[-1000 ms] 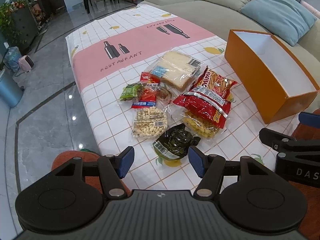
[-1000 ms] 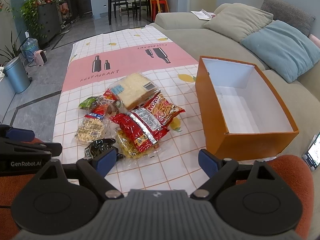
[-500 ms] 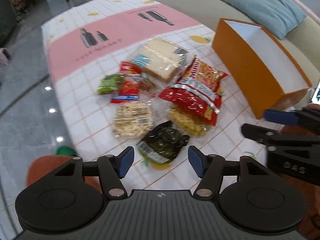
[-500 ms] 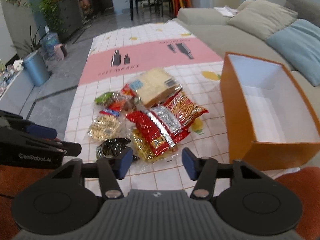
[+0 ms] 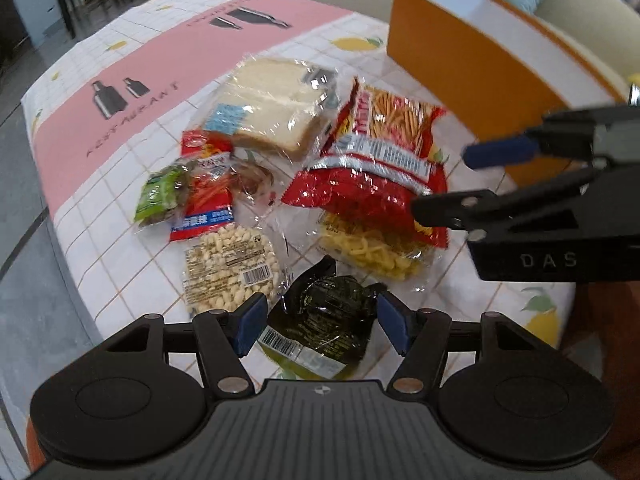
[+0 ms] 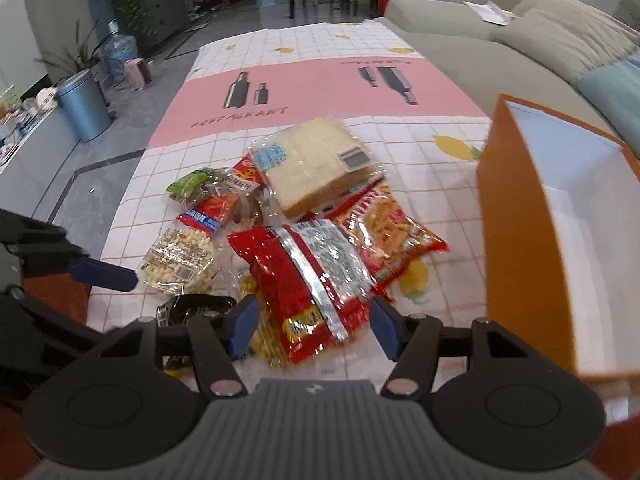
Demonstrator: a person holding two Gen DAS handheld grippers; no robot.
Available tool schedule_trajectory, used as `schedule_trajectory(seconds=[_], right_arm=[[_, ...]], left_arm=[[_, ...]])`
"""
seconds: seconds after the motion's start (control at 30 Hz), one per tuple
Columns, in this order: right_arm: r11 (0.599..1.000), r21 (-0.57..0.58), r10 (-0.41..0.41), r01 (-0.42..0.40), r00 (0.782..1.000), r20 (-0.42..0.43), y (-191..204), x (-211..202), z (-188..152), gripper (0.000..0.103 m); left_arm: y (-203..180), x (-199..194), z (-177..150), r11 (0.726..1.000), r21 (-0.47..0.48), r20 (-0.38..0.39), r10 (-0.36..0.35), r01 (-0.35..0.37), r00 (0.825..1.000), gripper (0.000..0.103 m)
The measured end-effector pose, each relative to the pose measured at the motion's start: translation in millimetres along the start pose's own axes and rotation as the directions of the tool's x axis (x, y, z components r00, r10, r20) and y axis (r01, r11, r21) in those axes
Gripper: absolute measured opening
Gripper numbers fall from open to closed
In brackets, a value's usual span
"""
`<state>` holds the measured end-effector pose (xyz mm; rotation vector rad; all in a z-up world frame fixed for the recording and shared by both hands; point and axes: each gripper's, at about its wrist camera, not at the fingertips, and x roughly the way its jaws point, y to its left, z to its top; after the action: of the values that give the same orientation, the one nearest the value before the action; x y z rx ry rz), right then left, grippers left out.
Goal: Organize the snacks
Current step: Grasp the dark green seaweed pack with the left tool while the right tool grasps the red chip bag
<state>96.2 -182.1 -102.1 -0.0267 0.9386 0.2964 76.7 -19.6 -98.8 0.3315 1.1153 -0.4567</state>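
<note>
- At the near left edge of the checked tablecloth (image 6: 320, 46), the left gripper (image 5: 318, 322) hangs with its jaws spread wide on either side of the dark green packet (image 5: 320, 320) — the blue pads flank it without touching, which reads as a line-up for a pinch, not a hold.
- Just beyond lies the clear bag of pale nuts (image 5: 230, 266), flat, barcode up; the table edge drops to the grey floor close on its left, so little room is spare on that side.
- Further in, a small green pouch (image 5: 160, 196) and a red-and-blue sachet (image 5: 206, 204) overlap; the wrapped sliced bread (image 6: 320, 160) sits behind them.
- Mid-heap, the red crisp bag (image 6: 312, 276) lies across a clear bag of yellow noodle snack (image 5: 372, 252), with a stick-snack bag (image 6: 394, 236) under its far end — lifting from the top down looks safest.
- The right gripper (image 6: 312, 328) is released too, jaws apart around the near end of the red crisp bag, nothing clamped.
- At the right stands the orange box (image 6: 524, 240), open-topped, white inside, nothing visible in it — the likely home for the snacks; bare cloth between heap and box wall leaves a lane, though the wall must be cleared from above.
</note>
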Motion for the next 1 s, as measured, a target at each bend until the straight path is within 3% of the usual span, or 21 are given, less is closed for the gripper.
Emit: schedule_trajectory(seconds=[0.17, 0.33, 0.43, 0.57, 0.67, 0.73, 0.93, 1.0], right_arm=[[0.998, -0.049, 0.051, -0.051, 0.999, -0.004, 2, 20, 4, 0.061], [0.995, -0.096, 0.030, -0.033, 0.999, -0.035, 3, 43, 5, 0.066], [0.994, -0.106, 0.030, -0.033, 0.999, -0.032, 1, 51, 1, 0.073], [0.991, -0.133, 0.026, -0.028, 1.000, -0.016, 3, 56, -4, 0.075], [0.991, -0.132, 0.027, -0.028, 1.000, -0.012, 1, 58, -5, 0.075], [0.993, -0.111, 0.023, -0.024, 1.000, -0.012, -2, 58, -5, 0.068], [0.996, -0.088, 0.031, -0.033, 0.999, -0.022, -5, 55, -4, 0.067], [0.996, -0.075, 0.038, -0.040, 0.999, -0.026, -7, 53, -4, 0.066]], left_arm=[[-5, 17, 2, 0.999, 0.025, -0.042, -0.035, 0.036, 0.998, 0.074], [-9, 33, 3, 0.999, 0.028, -0.074, -0.045, 0.047, 0.996, 0.075], [-13, 35, 4, 0.998, 0.045, -0.071, -0.049, 0.053, 0.996, 0.084], [-21, 37, 2, 0.995, 0.091, -0.072, -0.041, 0.047, 0.997, 0.091], [-28, 40, -1, 0.990, 0.141, -0.073, -0.007, 0.017, 0.997, 0.092], [-35, 40, -4, 0.984, 0.179, -0.071, 0.025, -0.011, 0.997, 0.090], [-57, 44, -13, 0.940, 0.314, -0.042, 0.152, -0.131, 0.988, 0.082], [-58, 43, -13, 0.938, 0.315, -0.032, 0.163, -0.145, 0.986, 0.074]])
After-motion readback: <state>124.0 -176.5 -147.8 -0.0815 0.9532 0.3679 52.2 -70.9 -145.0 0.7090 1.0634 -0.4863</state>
